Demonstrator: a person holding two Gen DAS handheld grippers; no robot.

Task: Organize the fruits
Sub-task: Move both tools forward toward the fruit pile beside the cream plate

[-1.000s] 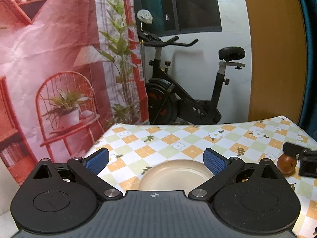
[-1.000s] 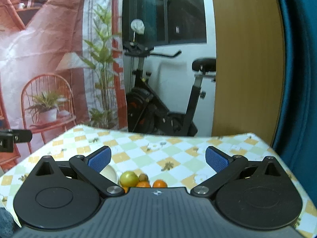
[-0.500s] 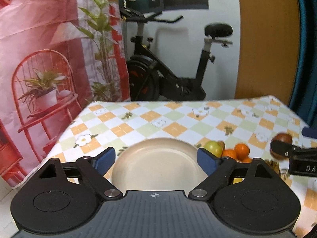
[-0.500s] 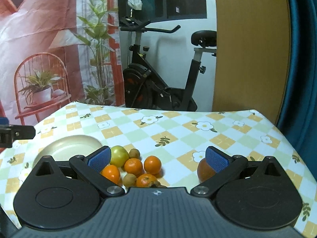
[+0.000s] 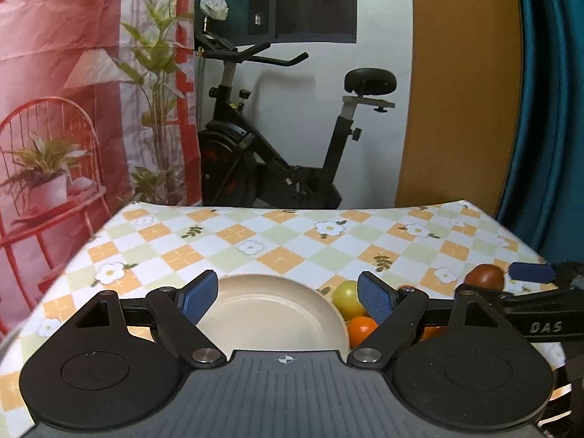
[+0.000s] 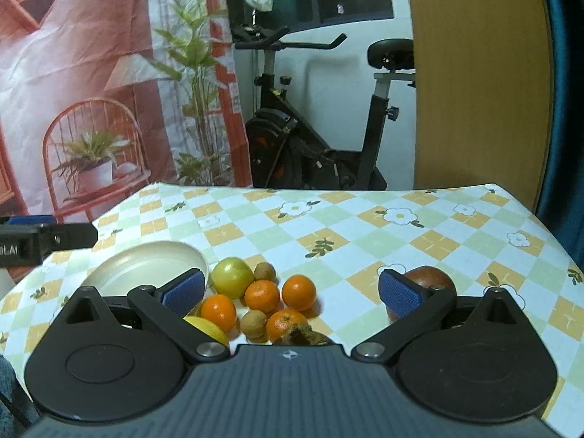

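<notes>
Your left gripper (image 5: 287,297) is closing w/ nothing between pads, above the cream plate (image 5: 270,314). Right gripper (image 6: 290,292) is wide, empty. Oranges (image 6: 262,295) and green apple (image 6: 232,277) sit just right of plate.

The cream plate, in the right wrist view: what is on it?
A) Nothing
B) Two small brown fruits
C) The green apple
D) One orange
A: the cream plate shows only its bare inside, while the green apple and the oranges lie on the tablecloth beside it.
</notes>
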